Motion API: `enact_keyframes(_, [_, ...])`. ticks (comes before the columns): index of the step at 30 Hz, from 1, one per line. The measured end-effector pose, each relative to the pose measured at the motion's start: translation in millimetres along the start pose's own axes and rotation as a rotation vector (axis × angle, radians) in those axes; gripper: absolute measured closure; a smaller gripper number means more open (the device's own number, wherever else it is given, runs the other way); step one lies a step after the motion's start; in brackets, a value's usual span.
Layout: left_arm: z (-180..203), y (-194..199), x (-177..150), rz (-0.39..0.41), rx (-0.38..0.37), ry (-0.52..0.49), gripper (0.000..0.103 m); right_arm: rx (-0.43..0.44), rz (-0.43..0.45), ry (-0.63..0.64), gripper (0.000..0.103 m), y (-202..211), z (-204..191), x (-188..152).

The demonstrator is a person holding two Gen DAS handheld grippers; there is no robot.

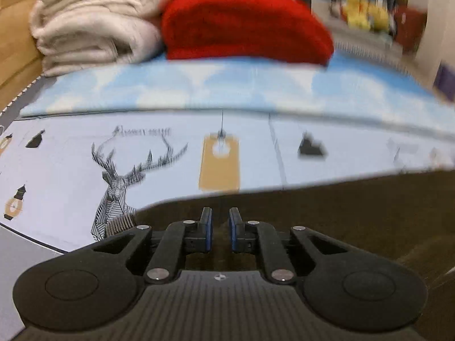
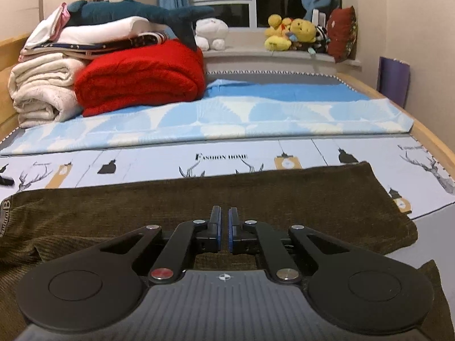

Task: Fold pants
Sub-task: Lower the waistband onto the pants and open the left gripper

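The pants (image 2: 284,193) are dark olive-brown corduroy and lie lengthwise across the deer-print sheet (image 2: 159,167). Their waistband with a woven label (image 2: 5,210) is at the far left. My right gripper (image 2: 224,213) sits low over the middle of the pants, its blue pads nearly touching with brown cloth in the slit. In the blurred left wrist view the pants (image 1: 341,213) fill the lower right, and their edge runs just beyond the fingertips. My left gripper (image 1: 220,216) is at that edge, jaws narrow, with brown cloth in the gap.
A light blue blanket (image 2: 256,113) covers the far half of the bed. A folded red blanket (image 2: 136,82), cream blankets (image 2: 42,93) and a plush shark (image 2: 142,11) are stacked at the back left. Yellow plush toys (image 2: 293,32) sit on the windowsill. The wooden bed frame (image 2: 432,142) runs along the right.
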State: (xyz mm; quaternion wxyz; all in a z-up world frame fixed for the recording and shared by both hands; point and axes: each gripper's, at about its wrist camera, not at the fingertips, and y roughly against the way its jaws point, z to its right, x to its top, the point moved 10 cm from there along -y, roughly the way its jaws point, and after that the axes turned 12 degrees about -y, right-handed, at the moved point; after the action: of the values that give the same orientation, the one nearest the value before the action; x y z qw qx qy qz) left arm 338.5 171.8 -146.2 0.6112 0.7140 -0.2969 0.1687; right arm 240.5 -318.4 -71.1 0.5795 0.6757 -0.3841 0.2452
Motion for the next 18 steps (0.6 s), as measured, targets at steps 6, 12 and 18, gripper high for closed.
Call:
enact_keyframes(6, [-7,-51,10,-0.020,0.055,-0.040,0.019,-0.005,-0.025,-0.049,0.098,-6,4,1])
enact_keyframes(12, [-2,-87,17,-0.034,0.022,-0.175,0.018,-0.036,-0.056,0.016,0.098,-13,4,-7])
enact_keyframes(18, [10,-105,6,-0.066,-0.080,-0.175,0.082,-0.064,-0.075,0.040,0.098,-15,11,-11])
